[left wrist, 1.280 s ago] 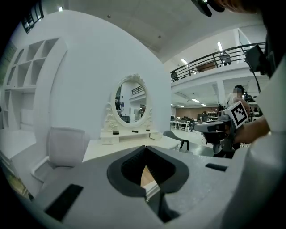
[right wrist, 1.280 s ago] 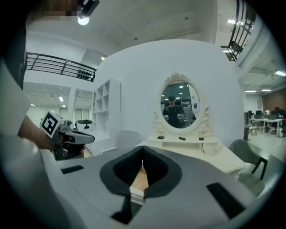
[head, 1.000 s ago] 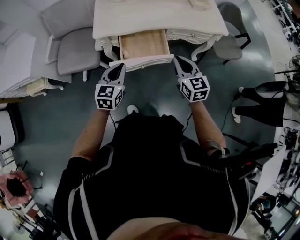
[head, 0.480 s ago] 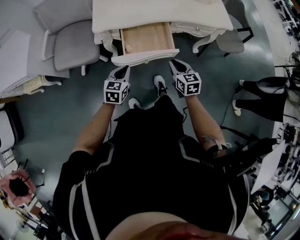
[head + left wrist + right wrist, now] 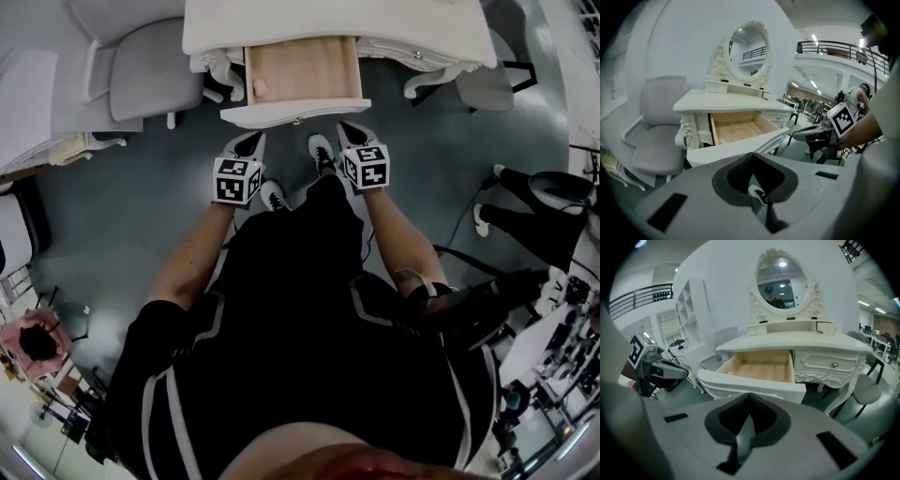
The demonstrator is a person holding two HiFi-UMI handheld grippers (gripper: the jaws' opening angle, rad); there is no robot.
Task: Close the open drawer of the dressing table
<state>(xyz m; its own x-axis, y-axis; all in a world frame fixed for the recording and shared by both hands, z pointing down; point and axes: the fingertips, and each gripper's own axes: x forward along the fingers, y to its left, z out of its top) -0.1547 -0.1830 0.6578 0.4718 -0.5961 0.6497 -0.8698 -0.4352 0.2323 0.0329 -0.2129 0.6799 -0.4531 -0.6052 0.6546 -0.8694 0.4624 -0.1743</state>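
The white dressing table (image 5: 403, 28) stands at the top of the head view, its pale wooden drawer (image 5: 302, 73) pulled out, with the white drawer front (image 5: 291, 113) nearest me. My left gripper (image 5: 254, 139) hangs just short of the front's left part, shut and empty. The right gripper (image 5: 345, 128), also shut on nothing, sits below the front's right end. Neither touches the drawer. In the left gripper view the left gripper (image 5: 753, 154) points at the drawer (image 5: 736, 129). In the right gripper view the right gripper (image 5: 750, 394) faces the drawer front (image 5: 750, 383).
A grey chair (image 5: 155, 80) stands left of the table and another chair (image 5: 487, 86) at its right. An oval mirror (image 5: 782, 280) tops the table. My shoes (image 5: 322, 155) are on the floor between the grippers. A person's legs (image 5: 530, 202) are at the right.
Both grippers have drawn back from the drawer front, which they were up against a second ago. The drawer stays open by about the same amount.
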